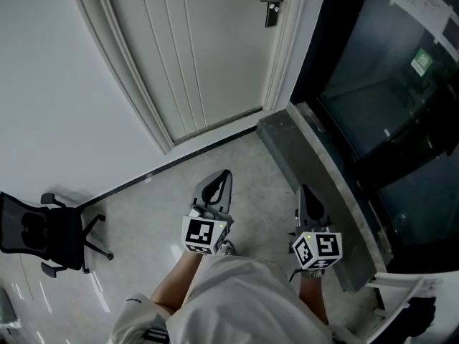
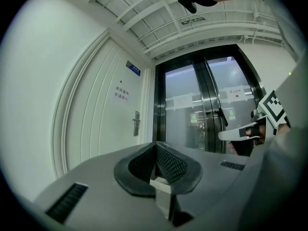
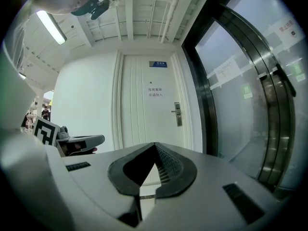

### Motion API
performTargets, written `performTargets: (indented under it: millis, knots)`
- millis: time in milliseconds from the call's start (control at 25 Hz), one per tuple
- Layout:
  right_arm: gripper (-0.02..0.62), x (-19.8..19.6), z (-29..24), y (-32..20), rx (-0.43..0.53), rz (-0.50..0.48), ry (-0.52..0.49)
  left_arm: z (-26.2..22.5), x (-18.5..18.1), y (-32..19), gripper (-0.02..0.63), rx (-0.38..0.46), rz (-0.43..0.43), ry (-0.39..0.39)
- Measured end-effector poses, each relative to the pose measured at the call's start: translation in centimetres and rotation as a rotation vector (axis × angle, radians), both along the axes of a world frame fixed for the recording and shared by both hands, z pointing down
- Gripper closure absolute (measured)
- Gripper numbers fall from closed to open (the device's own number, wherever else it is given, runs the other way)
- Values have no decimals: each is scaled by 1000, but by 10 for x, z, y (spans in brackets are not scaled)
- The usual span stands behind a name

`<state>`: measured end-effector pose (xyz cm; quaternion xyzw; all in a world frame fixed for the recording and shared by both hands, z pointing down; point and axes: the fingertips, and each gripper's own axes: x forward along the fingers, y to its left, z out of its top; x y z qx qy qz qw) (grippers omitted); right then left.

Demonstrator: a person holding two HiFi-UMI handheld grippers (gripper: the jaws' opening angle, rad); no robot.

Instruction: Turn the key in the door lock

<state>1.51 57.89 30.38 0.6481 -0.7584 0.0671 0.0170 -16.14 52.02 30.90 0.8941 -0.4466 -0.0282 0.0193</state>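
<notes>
A white panelled door (image 1: 193, 49) stands shut ahead, also seen as the door (image 3: 144, 109) in the right gripper view. Its dark lock plate with a lever handle (image 1: 273, 2) is on the door's right side, and shows as the lock plate (image 2: 136, 123) and the lock plate (image 3: 177, 113) in the gripper views. It is too far to make out a key. My left gripper (image 1: 224, 174) and right gripper (image 1: 303, 190) are held side by side, pointing toward the door and well short of it. Both are shut, jaws meeting at the tips, left gripper (image 2: 156, 145) and right gripper (image 3: 155, 145) holding nothing.
Dark glass doors (image 1: 387, 84) with a grey stone ledge (image 1: 323, 170) run along the right. A black office chair (image 1: 50, 235) stands at the left by the white wall. A small blue sign (image 3: 158, 64) sits above the door's notice. Pale tiled floor (image 1: 244, 163) lies between me and the door.
</notes>
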Motion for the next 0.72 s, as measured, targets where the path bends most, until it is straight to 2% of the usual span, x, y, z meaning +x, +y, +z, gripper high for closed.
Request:
performTargets:
  millis: [280,720]
  knots:
    - [595,1,8,-46,-16,10,-9,5,-2,-44,595,-19,-4,-10]
    - [595,58,29,-157,-45,-76,-18,26,44,-129,595,-66,-113,-41]
